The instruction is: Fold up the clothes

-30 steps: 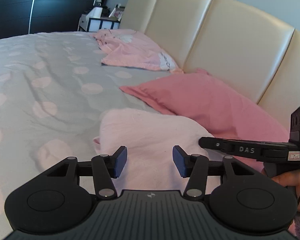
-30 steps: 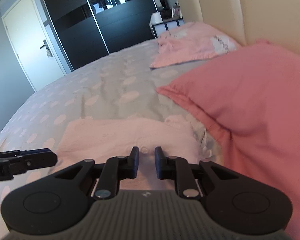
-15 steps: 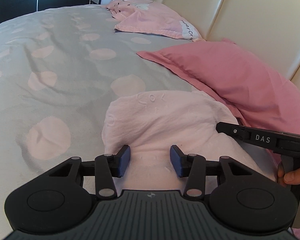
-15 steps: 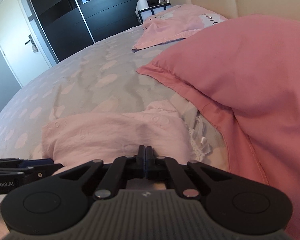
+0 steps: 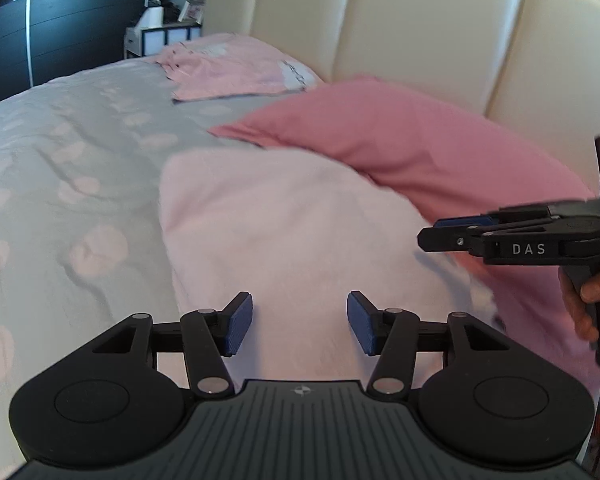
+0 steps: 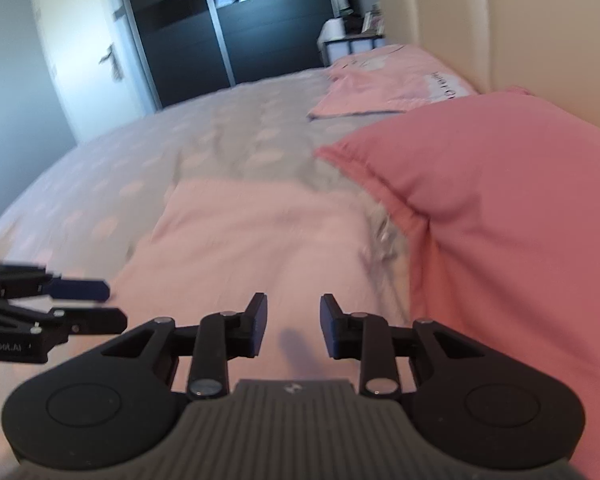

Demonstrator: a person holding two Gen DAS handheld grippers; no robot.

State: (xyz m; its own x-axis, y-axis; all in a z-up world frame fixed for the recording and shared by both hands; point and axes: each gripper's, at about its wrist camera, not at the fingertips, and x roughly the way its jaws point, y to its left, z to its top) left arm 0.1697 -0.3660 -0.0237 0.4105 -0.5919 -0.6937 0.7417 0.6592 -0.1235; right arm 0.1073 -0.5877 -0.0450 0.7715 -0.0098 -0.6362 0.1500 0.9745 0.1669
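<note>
a: since half a second ago both views have pulled back from the pale pink garment (image 5: 292, 224), and the right gripper (image 6: 293, 326), whose pads were pressed together then, now shows a clear gap between them.

b: is anything caught in that gap?

a: no. its jaws are opening and only the cloth lying below shows through. the left gripper (image 5: 300, 326) is the same: jaws opening, blue pads well apart, nothing pinched.

b: where does the garment lie?

a: flat on the grey duvet (image 5: 60, 152) with pale pink dots, folded to a rough rectangle. its far right edge lies just beside the deep pink pillow (image 5: 412, 140); whether they touch is blurred. from the right wrist the garment (image 6: 260, 240) sits straight ahead of the fingers, the pillow (image 6: 500, 200) to its right.

b: and the two tools against each other?

a: side by side over the near end of the cloth. the right gripper (image 5: 460, 232) enters the left view from the right edge, held by a hand (image 5: 584, 304); the left gripper (image 6: 80, 300) enters the right view from the left.

b: anything else on the bed?

a: a second, paler pink pillow (image 5: 236, 68) farther up, against the cream padded headboard (image 5: 420, 32). beyond it a small white bedside unit (image 6: 352, 42), dark wardrobe doors (image 6: 228, 24) and a white door (image 6: 88, 68).
</note>
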